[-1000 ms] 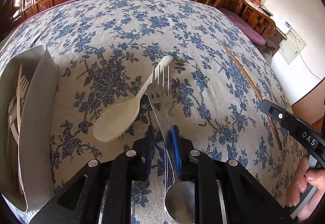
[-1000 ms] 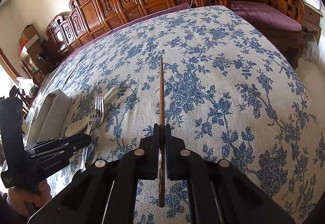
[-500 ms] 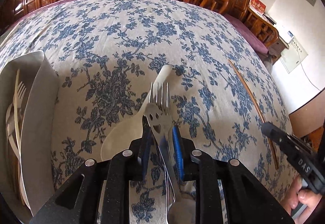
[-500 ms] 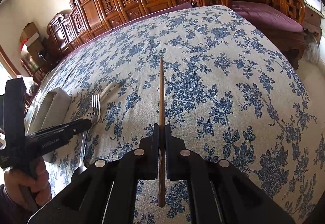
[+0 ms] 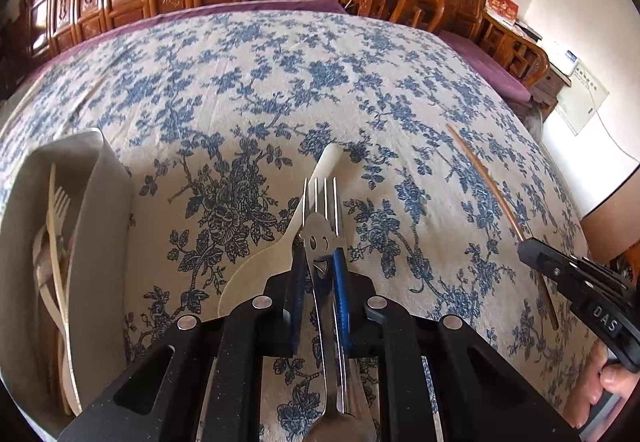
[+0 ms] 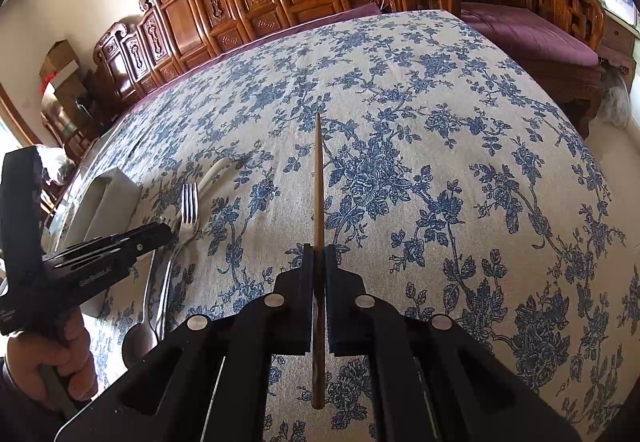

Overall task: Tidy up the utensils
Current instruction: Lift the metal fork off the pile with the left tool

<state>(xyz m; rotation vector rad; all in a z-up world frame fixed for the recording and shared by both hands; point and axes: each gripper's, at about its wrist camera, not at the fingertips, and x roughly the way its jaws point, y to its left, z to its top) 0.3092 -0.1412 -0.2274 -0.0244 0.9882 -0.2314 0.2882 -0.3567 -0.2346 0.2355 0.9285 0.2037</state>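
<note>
The left black two-finger claw is clamped on a metal fork; the right black claw pinches a brown wooden chopstick.

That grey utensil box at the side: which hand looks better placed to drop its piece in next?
The left, probably. The left claw grips the metal fork right beside the grey box. The right claw holds a chopstick farther away, with the left claw between.
</note>
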